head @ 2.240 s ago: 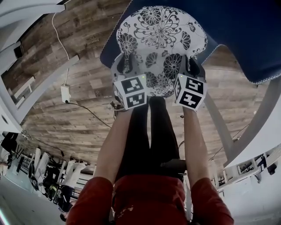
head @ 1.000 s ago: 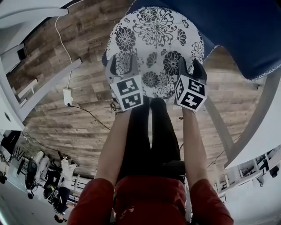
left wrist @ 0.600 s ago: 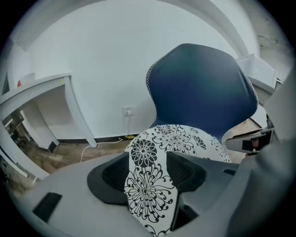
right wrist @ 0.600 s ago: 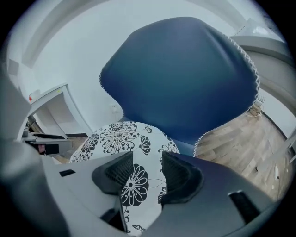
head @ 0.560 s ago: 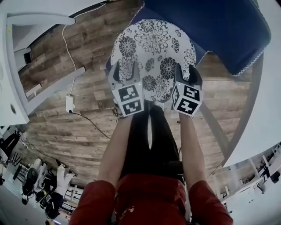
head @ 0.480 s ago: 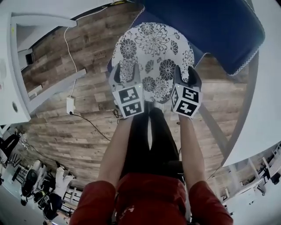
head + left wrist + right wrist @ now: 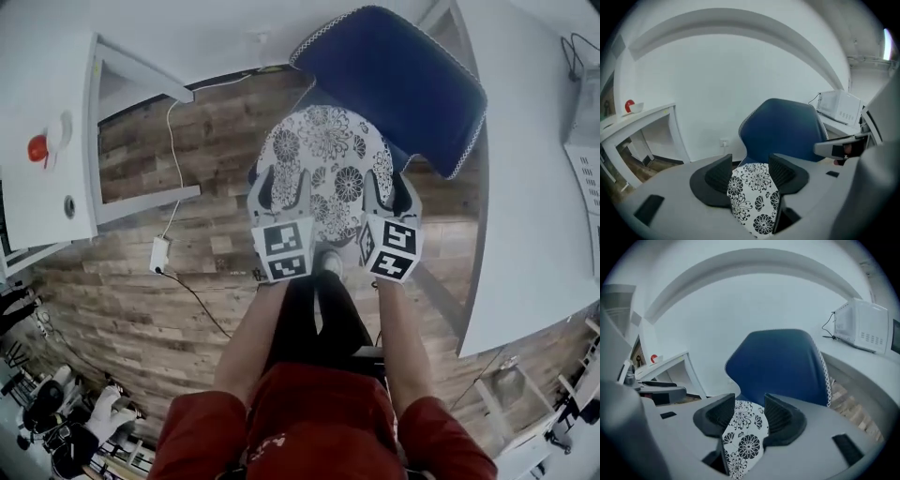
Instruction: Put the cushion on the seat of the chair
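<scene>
A round white cushion (image 7: 325,169) with black flowers is held flat by its near edge, a gripper on each side. My left gripper (image 7: 284,192) is shut on its left part and my right gripper (image 7: 389,197) on its right part. The cushion lies in front of the blue chair (image 7: 394,75) and hides the seat; whether it touches the seat I cannot tell. In the left gripper view the cushion (image 7: 754,197) runs between the jaws toward the chair (image 7: 780,129). The right gripper view shows the same cushion (image 7: 745,437) and chair (image 7: 778,364).
A white desk (image 7: 47,112) with a red button (image 7: 37,147) stands at the left. At the right is a white counter (image 7: 534,187) bearing a microwave (image 7: 862,324). A power strip (image 7: 157,253) and its cable lie on the wooden floor (image 7: 169,309).
The cushion and both grippers sit lower and smaller in the head view, and the whole chair back now shows. The chair looks smaller in both gripper views. Both grips are unchanged.
</scene>
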